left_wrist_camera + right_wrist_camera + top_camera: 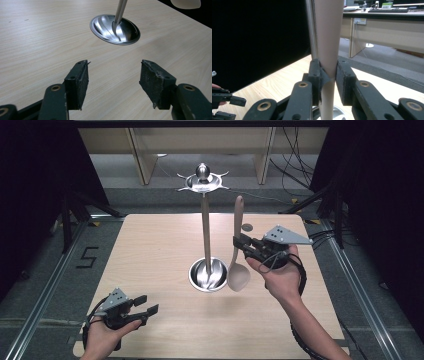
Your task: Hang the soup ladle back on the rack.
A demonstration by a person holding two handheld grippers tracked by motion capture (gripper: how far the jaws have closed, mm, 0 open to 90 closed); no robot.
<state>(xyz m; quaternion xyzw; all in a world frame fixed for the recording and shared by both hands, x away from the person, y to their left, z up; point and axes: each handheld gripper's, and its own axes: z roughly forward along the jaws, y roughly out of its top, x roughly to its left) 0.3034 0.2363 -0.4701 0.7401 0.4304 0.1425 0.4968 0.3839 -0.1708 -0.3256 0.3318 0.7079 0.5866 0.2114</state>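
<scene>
The right claw (pixel 239 243) is closed on the handle of a beige spoon (pixel 237 265), pads pressing both sides in the right gripper view; the spoon hangs upright, bowl down, just beside the steel utensil stand (pixel 205 227) near the worktop's (pixel 150 260) middle; the stand's round dished base (pixel 114 29) holds nothing but its pole; the left claw (pixel 147 304) gapes wide and empty near the front left corner

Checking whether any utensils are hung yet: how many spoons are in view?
1. The beige spoon is upright, bowl down, clamped by the right hand-held gripper beside the metal stand. None hangs from the stand's top hooks.
</scene>
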